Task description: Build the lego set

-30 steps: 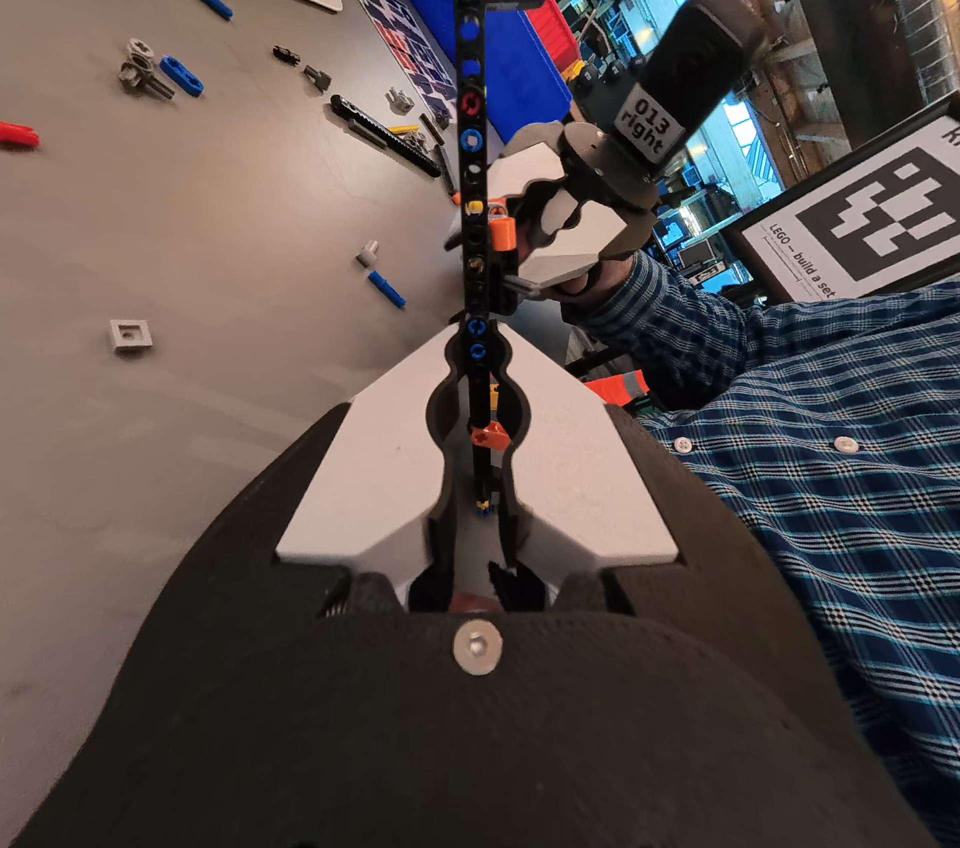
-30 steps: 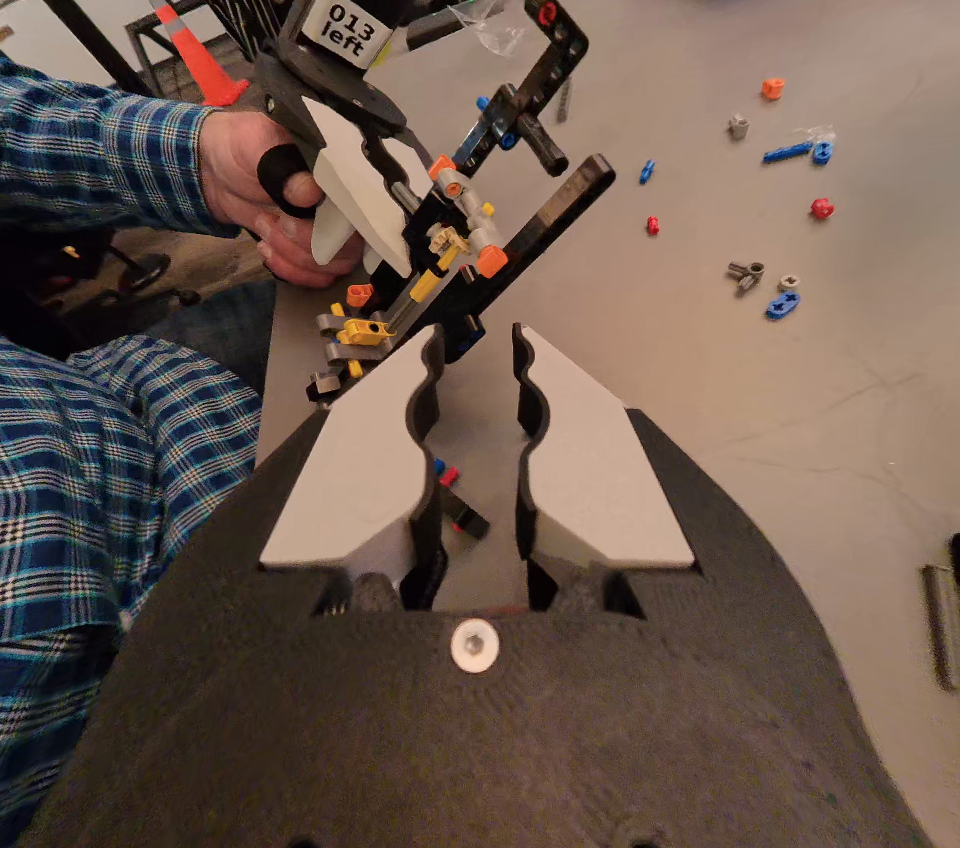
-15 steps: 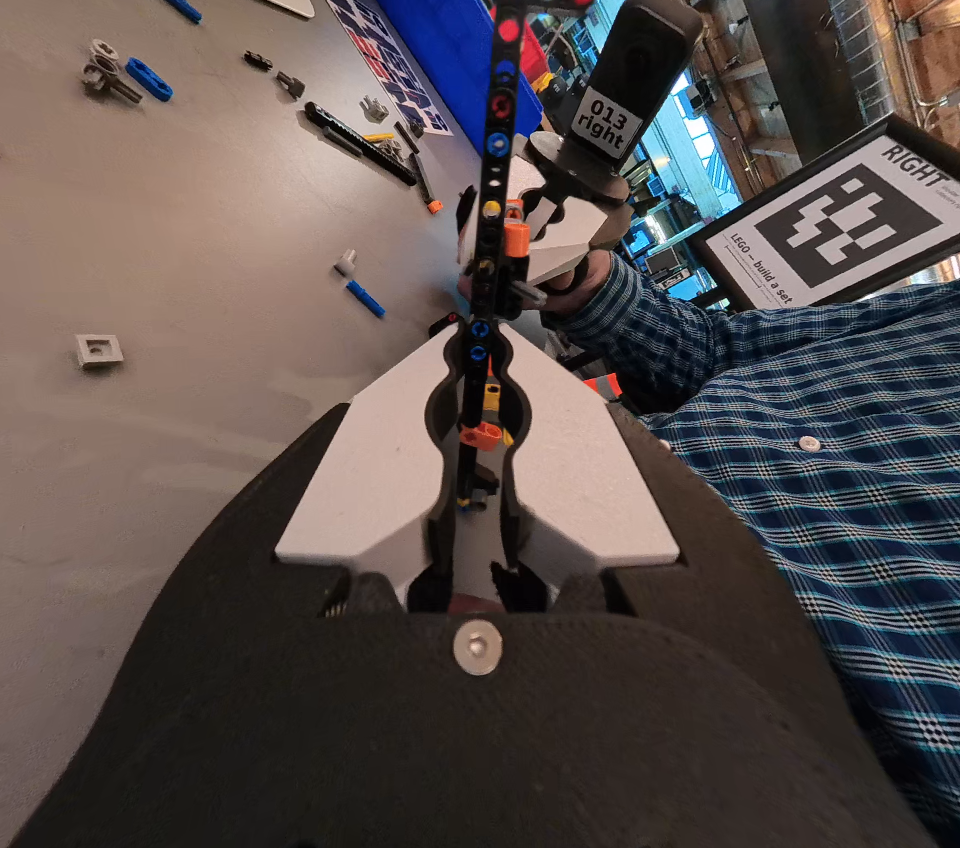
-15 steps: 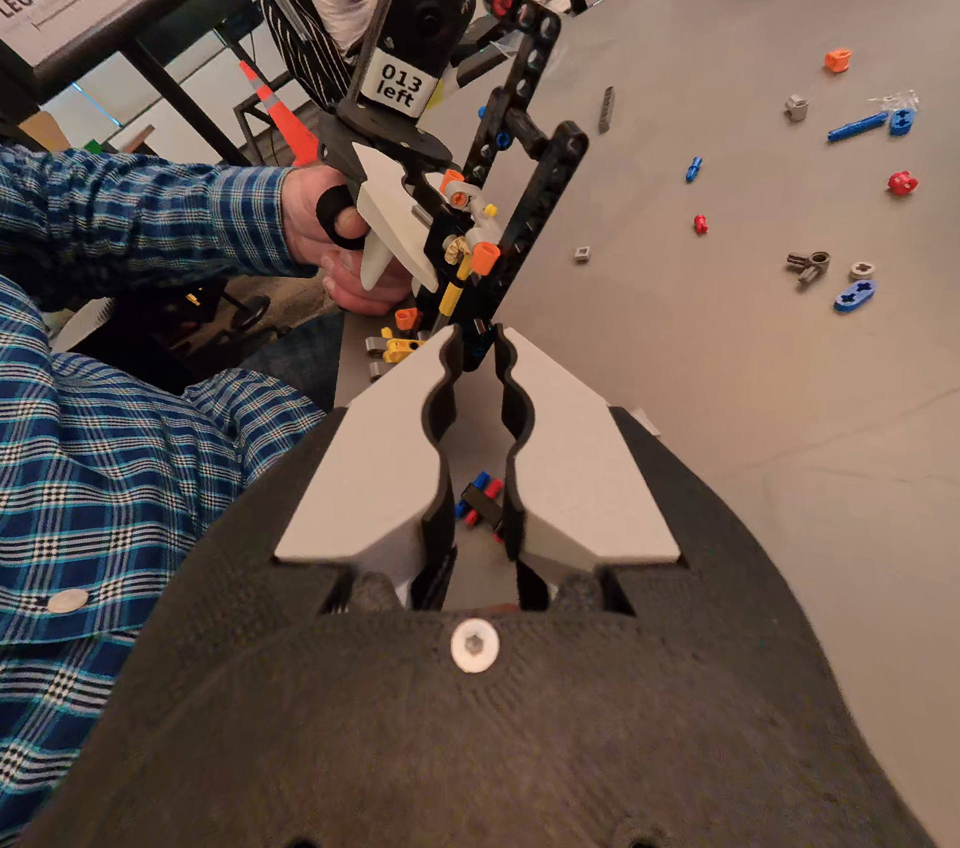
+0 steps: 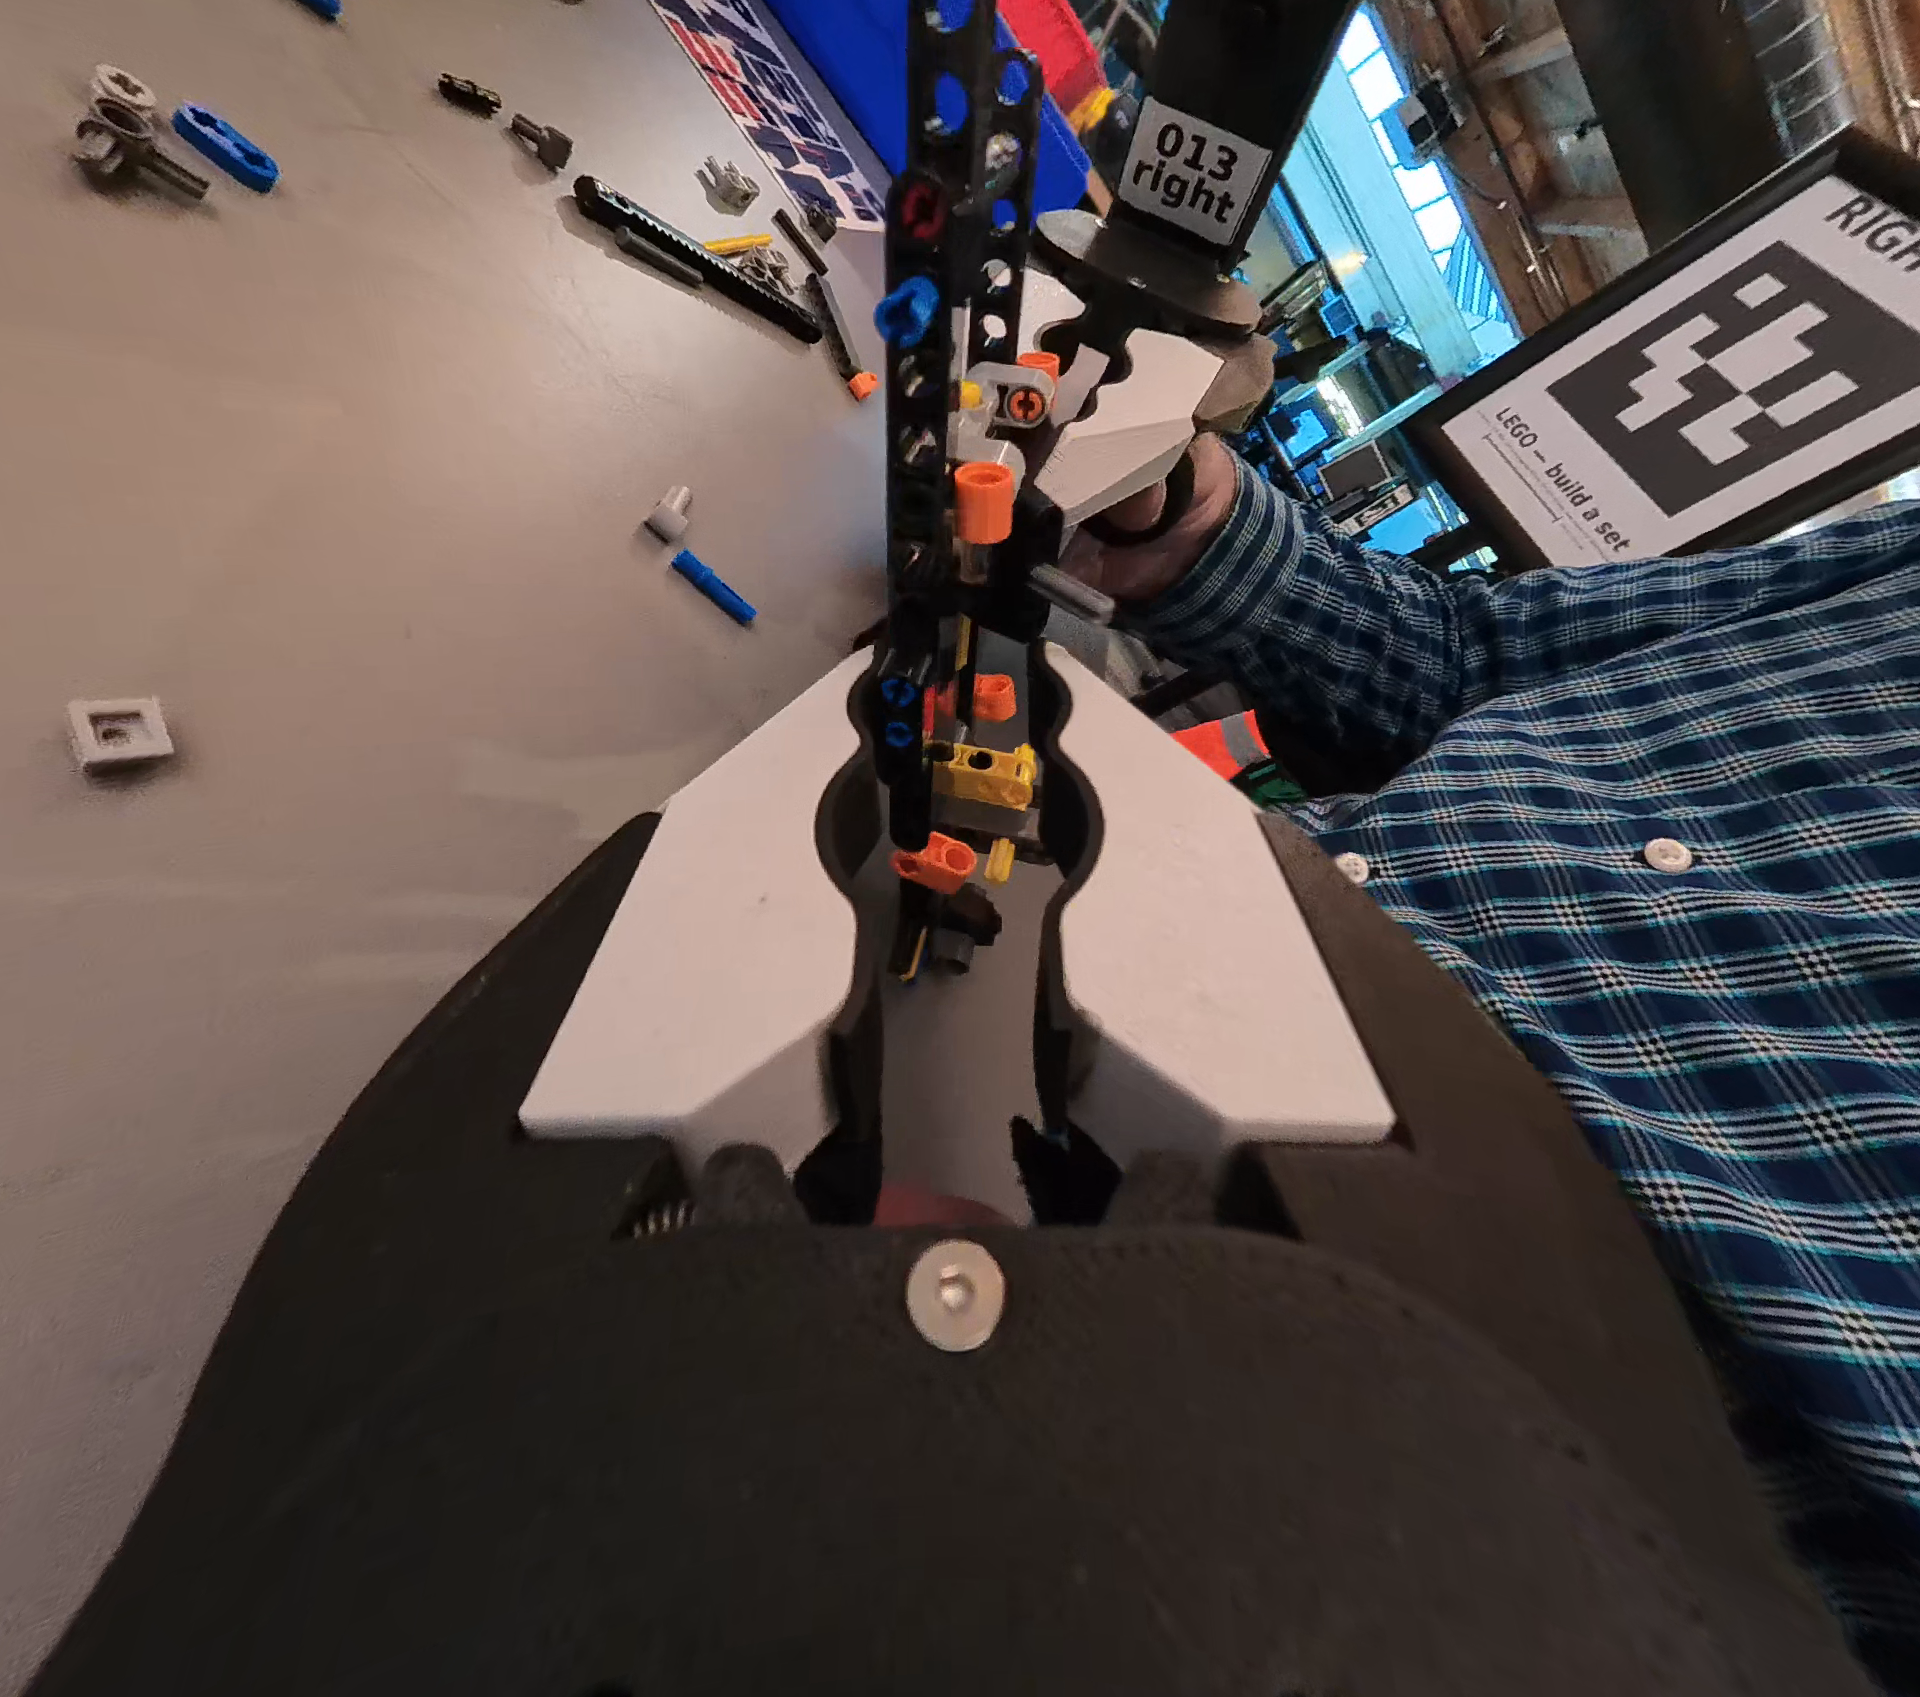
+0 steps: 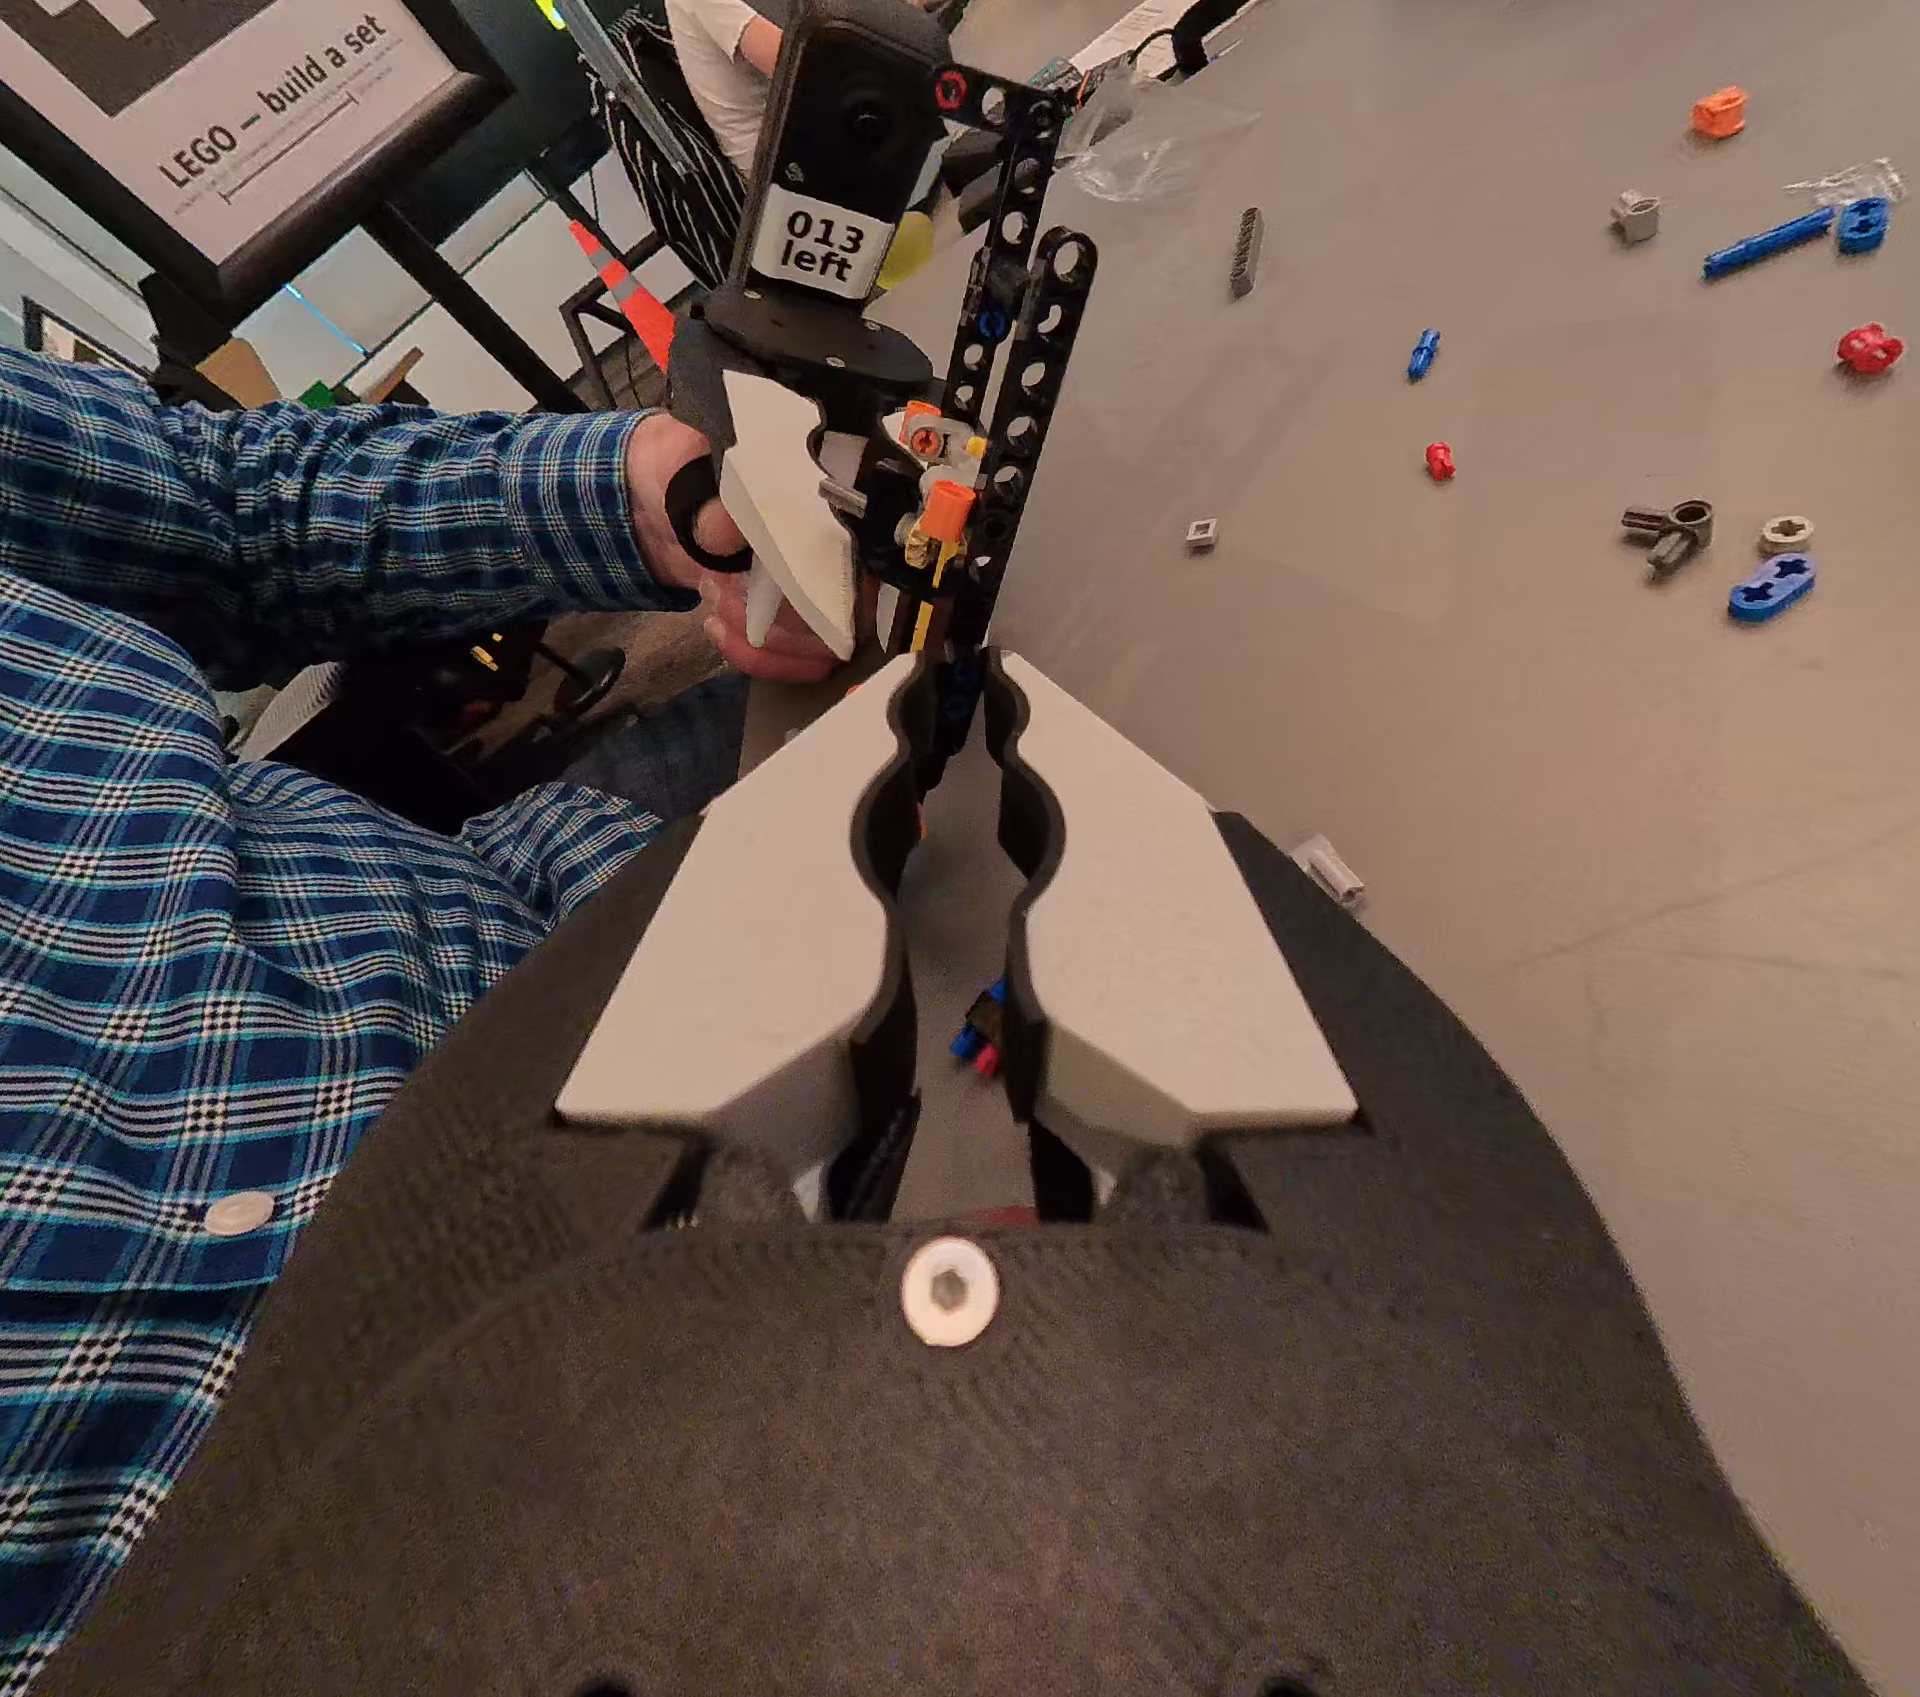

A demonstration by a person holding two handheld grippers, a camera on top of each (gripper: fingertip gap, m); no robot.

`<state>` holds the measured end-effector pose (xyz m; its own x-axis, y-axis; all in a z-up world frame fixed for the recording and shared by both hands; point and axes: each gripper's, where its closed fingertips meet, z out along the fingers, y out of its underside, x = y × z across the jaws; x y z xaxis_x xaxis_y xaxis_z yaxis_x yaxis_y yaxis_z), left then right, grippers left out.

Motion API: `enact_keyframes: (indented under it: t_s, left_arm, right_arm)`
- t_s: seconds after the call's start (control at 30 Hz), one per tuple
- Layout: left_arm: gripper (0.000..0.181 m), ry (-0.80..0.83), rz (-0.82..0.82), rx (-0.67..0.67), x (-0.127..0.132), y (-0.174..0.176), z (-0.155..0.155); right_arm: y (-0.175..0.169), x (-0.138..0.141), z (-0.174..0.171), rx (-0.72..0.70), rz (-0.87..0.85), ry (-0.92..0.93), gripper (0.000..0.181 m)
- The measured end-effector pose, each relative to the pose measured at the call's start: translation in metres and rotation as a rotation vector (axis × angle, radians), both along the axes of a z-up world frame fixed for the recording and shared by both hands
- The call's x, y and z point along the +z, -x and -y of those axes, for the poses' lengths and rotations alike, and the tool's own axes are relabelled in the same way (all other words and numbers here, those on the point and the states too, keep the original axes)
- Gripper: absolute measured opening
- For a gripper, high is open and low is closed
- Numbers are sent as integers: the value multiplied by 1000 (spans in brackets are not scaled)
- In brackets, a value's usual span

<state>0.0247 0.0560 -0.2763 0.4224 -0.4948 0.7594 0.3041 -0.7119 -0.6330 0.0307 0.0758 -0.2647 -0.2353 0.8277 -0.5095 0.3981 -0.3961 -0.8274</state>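
Gripping the black lego assembly point(image 5: 940, 442) in both nearly closed jaws, left gripper point(image 5: 954, 691) and right gripper point(image 6: 961, 691)

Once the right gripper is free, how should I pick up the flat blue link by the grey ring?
Probably best: take the blue link across its narrow middle, coming straight down from above. It lies flat on the table, so only its long edges offer a hold. The grey ring sits close by its far side, so keep the fingers narrow.
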Motion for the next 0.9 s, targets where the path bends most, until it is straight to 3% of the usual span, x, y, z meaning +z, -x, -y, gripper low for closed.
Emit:
enact_keyframes:
  t_s: [0.27, 0.7, 0.9]
  left_arm:
    - [7, -15, -26, 17, -1, 1, -2]
    - [6, -34, 6, 10, 5, 1, -1]
    - [6, -54, 38, -7, 11, -2, 1]
  right_arm:
    - [0, -6, -3, -13, 21, 16, 8]
    - [2, -3, 3, 10, 10, 94, 16]
    - [1, 2, 7, 36, -4, 151, 9]
